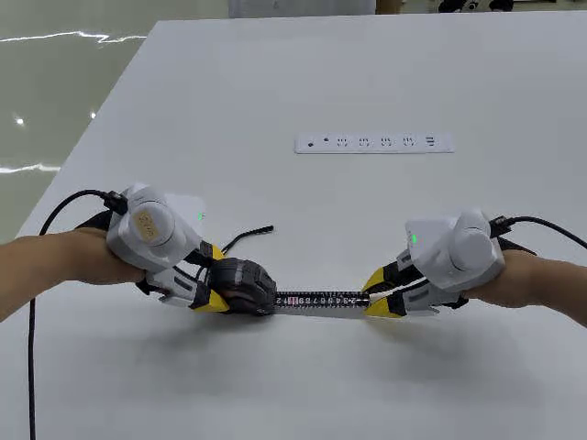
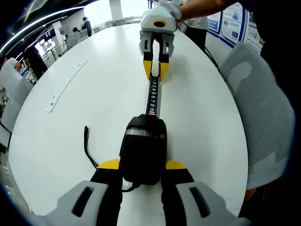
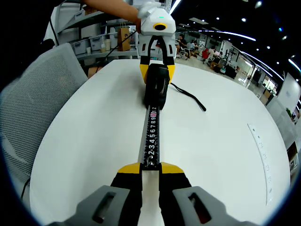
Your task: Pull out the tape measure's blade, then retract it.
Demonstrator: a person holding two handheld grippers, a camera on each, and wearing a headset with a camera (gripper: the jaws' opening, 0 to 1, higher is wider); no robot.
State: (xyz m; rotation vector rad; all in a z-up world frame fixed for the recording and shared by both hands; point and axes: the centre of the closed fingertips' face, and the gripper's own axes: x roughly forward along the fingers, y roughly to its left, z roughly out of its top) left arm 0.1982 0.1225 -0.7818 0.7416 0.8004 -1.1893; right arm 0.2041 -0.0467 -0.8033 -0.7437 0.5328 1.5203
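Observation:
A black tape measure case (image 1: pixel 242 285) (image 2: pixel 143 148) (image 3: pixel 156 84) rests on the white table, with my left gripper (image 1: pixel 216 278) (image 2: pixel 143 165) shut on it. Its white numbered blade (image 1: pixel 321 301) (image 2: pixel 154 96) (image 3: pixel 151 139) stretches a short way out along the tabletop. My right gripper (image 1: pixel 374 294) (image 3: pixel 150 167) is shut on the blade's end. The case's black wrist strap (image 1: pixel 246 236) (image 2: pixel 88 148) (image 3: pixel 188 95) trails loose over the table.
A white power strip (image 1: pixel 374 142) (image 2: pixel 65 87) (image 3: pixel 262 153) lies further back on the table. A grey mesh chair (image 2: pixel 265 108) (image 3: pixel 35 99) stands at the near edge. Black cables (image 1: pixel 55 220) run from both grippers.

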